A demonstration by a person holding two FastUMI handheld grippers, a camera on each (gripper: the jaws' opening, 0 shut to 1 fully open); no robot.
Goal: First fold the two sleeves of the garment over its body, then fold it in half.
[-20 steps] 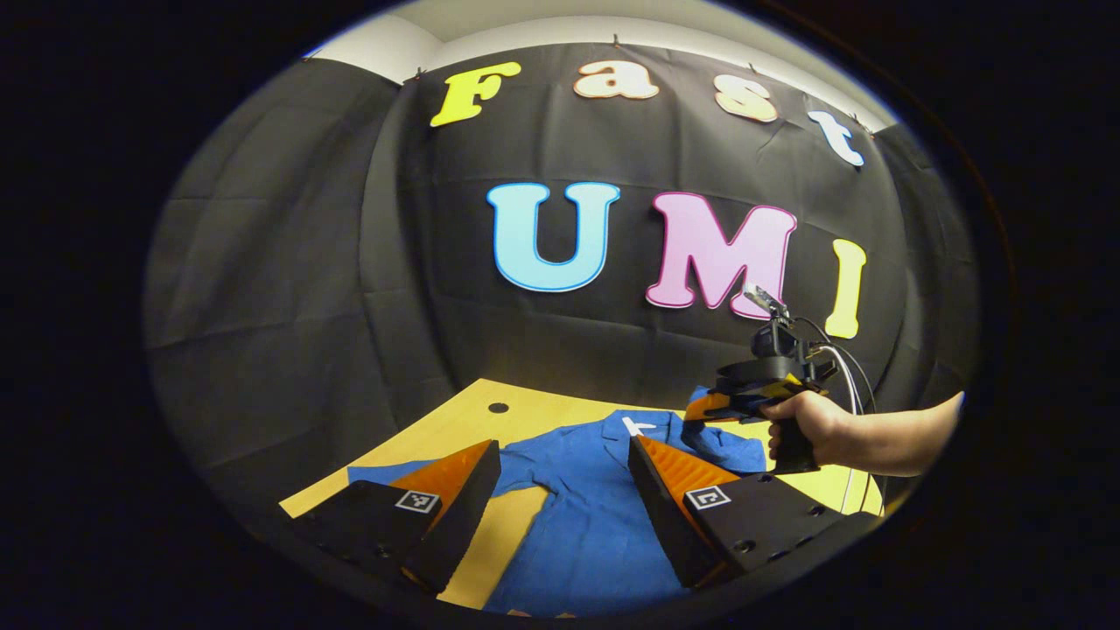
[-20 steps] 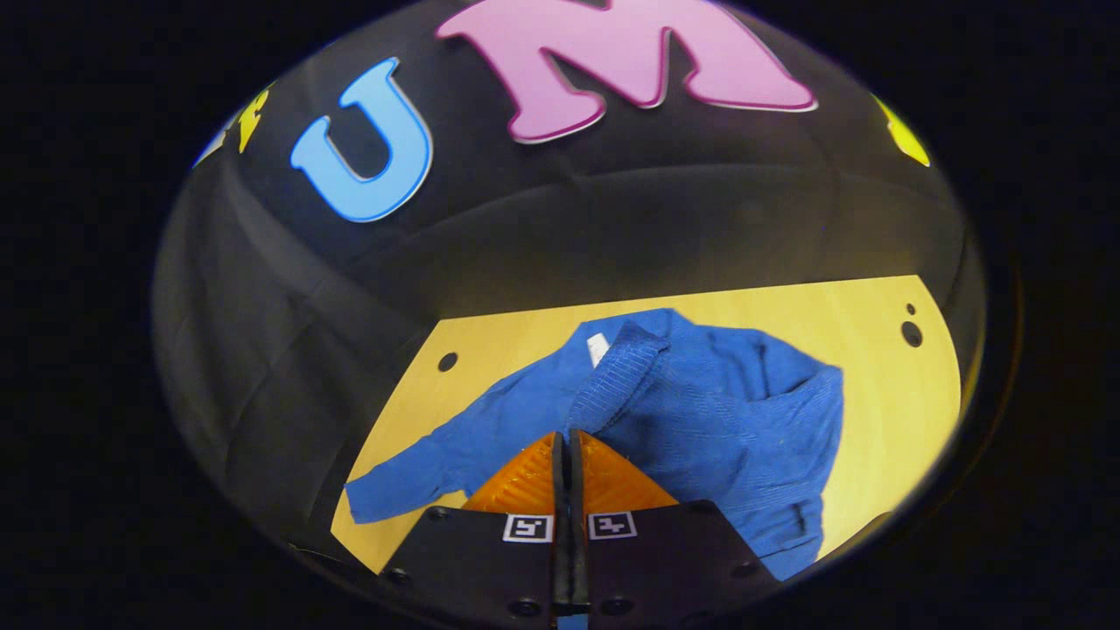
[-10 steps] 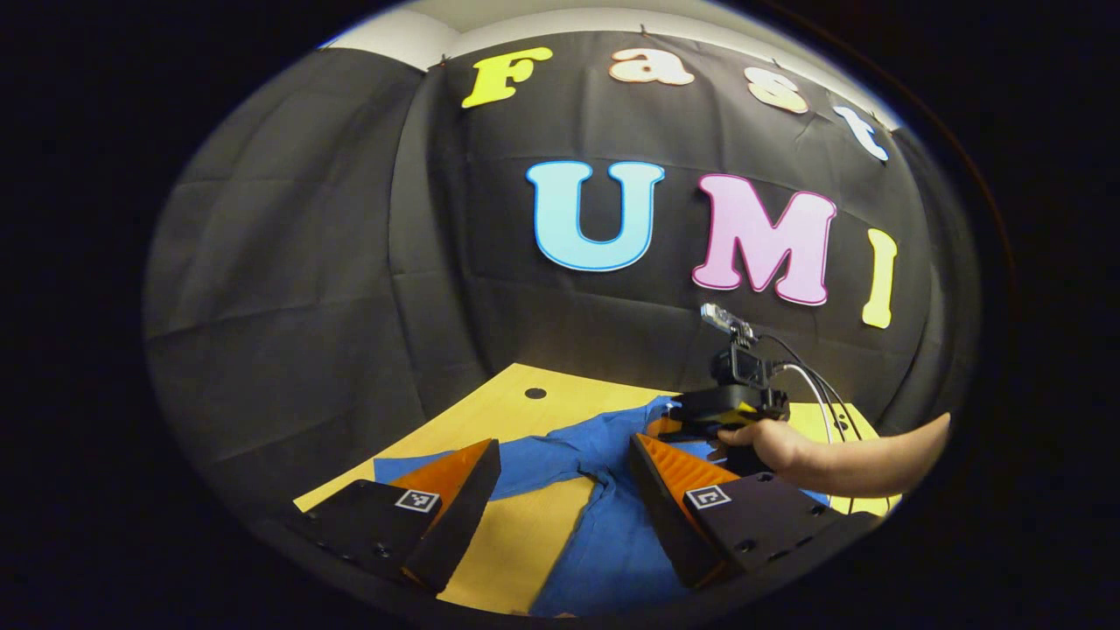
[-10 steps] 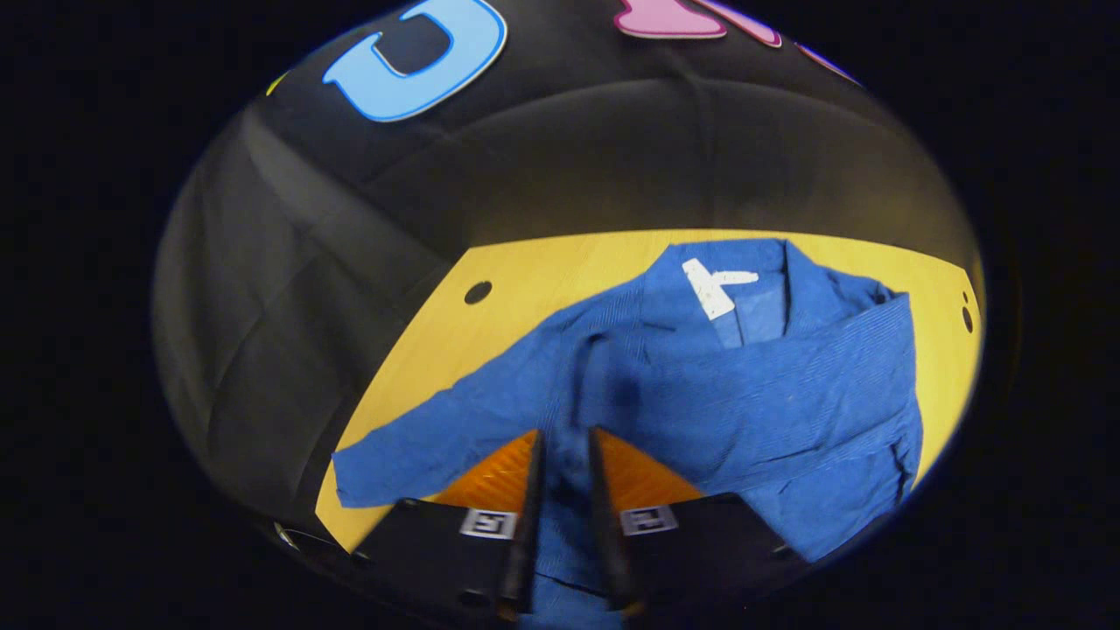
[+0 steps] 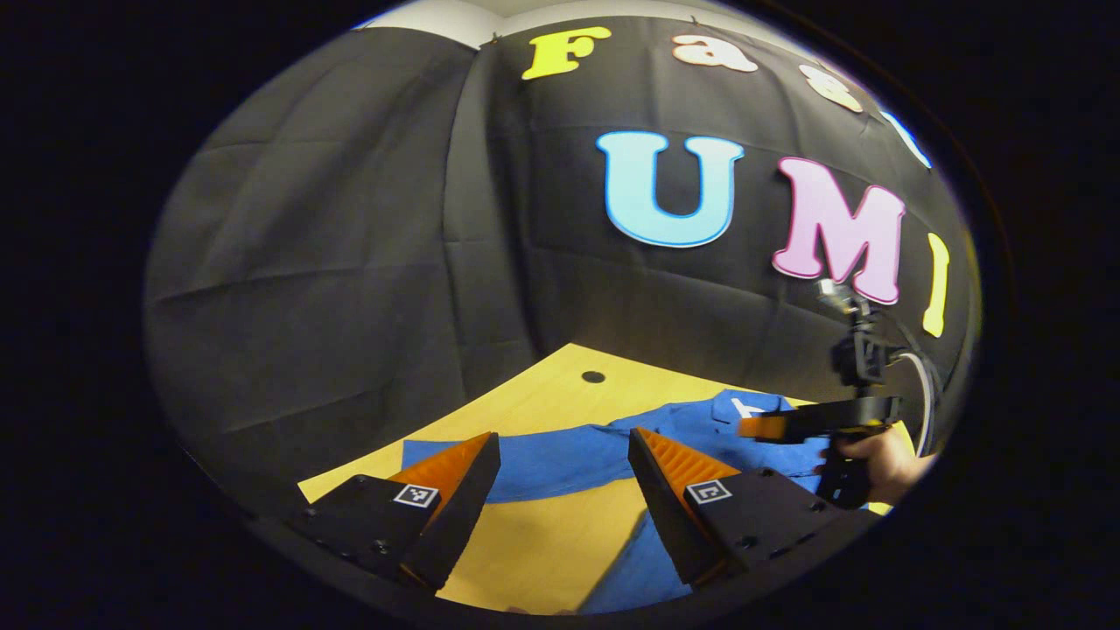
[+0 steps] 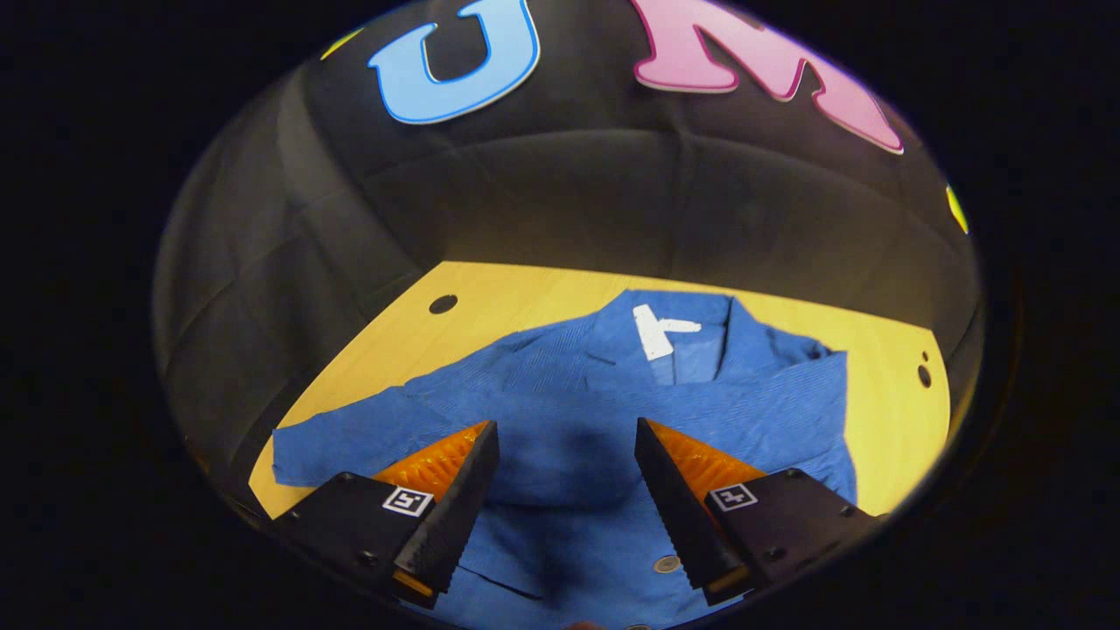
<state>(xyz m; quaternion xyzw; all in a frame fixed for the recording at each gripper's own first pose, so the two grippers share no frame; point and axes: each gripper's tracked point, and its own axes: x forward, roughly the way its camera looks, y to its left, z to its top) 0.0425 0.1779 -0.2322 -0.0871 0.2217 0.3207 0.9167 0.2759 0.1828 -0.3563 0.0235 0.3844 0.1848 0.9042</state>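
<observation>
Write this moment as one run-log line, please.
right gripper: open over garment | right sleeve: folded | left sleeve: flat | left gripper: open

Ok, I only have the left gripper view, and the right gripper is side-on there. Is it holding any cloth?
Observer: No. In the right gripper view the right gripper is open above the garment, with nothing between its fingers.
Operator: Is the sleeve on that side folded over?
Observer: Yes, the folded sleeve lies across the body, just below the collar.
Operator: Which face of the garment is up?
Observer: The front, it seems. A button shows on the body close to the camera.
</observation>
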